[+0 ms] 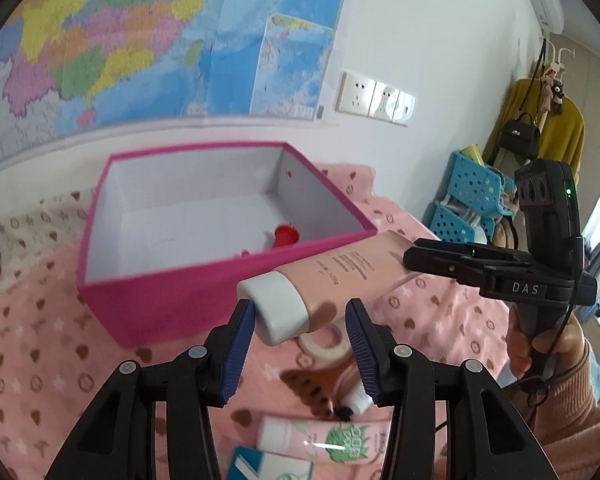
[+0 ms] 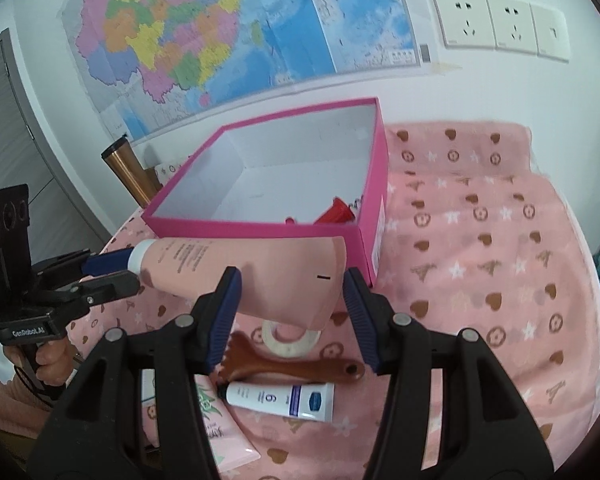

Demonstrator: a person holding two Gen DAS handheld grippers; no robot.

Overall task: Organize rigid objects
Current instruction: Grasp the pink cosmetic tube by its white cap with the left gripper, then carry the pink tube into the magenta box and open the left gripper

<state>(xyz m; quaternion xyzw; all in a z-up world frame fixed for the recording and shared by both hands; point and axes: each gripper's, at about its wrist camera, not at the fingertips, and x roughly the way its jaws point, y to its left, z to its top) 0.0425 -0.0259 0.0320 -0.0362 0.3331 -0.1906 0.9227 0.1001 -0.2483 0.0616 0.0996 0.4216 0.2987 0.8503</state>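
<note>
A large pink tube (image 1: 340, 276) with a white cap (image 1: 276, 306) is held in the air just in front of the pink box (image 1: 112, 292). My left gripper (image 1: 300, 316) has its jaws around the cap end. My right gripper (image 2: 292, 284) has its jaws around the flat tail end of the tube (image 2: 260, 276). The pink box (image 2: 260, 228) is open with a white inside and holds a red item (image 2: 334, 214). On the pink cloth below lie a tape roll (image 2: 290, 338), a brown wooden scraper (image 2: 296, 366), a small white tube (image 2: 280, 398) and a pink-green tube (image 2: 216, 420).
A copper tumbler (image 2: 128, 168) stands left of the box against the wall. Blue perforated baskets (image 1: 474, 190) stand to the right of the bed. A map and wall sockets (image 2: 500, 24) are on the wall behind.
</note>
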